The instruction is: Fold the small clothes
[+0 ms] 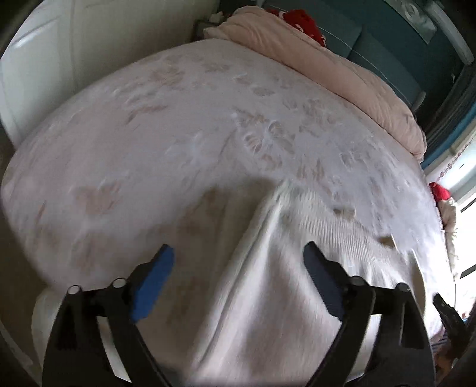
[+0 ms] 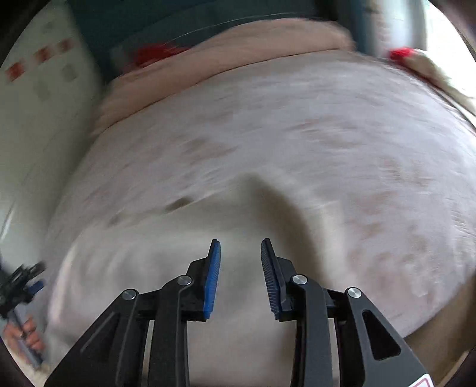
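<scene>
Big bed (image 1: 148, 134) with leafy sheet under us; white cloth (image 1: 267, 282) lies on it; our left gripper (image 1: 238, 259) wide open, empty; our right gripper (image 2: 241, 253) partly open, empty.

A bed (image 1: 184, 125) fills most of both views, covered by a pale sheet with a faint leaf print. Along its far edge lies a rolled pinkish-beige quilt (image 1: 327, 68), touching the sheet. Behind the quilt, something red (image 1: 303, 20) shows, too blurred to name. A teal headboard (image 1: 383, 50) stands behind the quilt. At the bed's right edge lies a second red item (image 1: 440, 192) on a cream bundle (image 1: 449, 217). A white cabinet door (image 1: 53, 59) stands beside the bed on the left. The right wrist view is heavily blurred.
</scene>
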The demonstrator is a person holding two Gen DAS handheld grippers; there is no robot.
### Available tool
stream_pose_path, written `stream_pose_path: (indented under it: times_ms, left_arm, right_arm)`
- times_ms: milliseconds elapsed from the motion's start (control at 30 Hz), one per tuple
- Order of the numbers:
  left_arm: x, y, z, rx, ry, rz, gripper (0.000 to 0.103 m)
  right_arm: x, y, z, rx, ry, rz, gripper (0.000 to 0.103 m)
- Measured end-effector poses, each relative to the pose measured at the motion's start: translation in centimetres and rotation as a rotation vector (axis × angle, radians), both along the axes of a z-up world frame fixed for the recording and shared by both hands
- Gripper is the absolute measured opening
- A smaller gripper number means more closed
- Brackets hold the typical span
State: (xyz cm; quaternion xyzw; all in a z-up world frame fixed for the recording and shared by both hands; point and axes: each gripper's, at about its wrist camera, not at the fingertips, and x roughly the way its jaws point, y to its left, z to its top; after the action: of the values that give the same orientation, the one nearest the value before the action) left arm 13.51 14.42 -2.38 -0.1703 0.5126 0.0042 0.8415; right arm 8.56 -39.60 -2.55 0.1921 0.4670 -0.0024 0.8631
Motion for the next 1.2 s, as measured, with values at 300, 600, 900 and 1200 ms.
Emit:
stream_pose_path:
  times_ms: [300, 600, 900, 1200]
  left_arm:
    - [-5.7, -0.3, -6.5, -0.2, 0.194, 0.104, 0.087]
    - [-3.3, 0.1, -6.1, -0.242, 0.14, 0.099, 0.028]
    - [-3.0, -6.6, 5.1, -0.173, -0.104, -0.169, 0.021]
    - [-5.2, -27.3, 5.9, -0.076, -0.142, -0.669, 0.039]
  right_arm:
    - [4.8, 16.8, -5.5, -0.031, 0.16, 0.353, 0.008]
    - [7.3, 17.8, -4.4, -0.02, 0.136, 0.299, 0.006]
    - [7.4, 15.6, -5.6, 0.129, 0.181, 0.271, 0.004]
    - [-3.5, -0.7, 1.3, 0.096, 0.012, 0.011, 0.042]
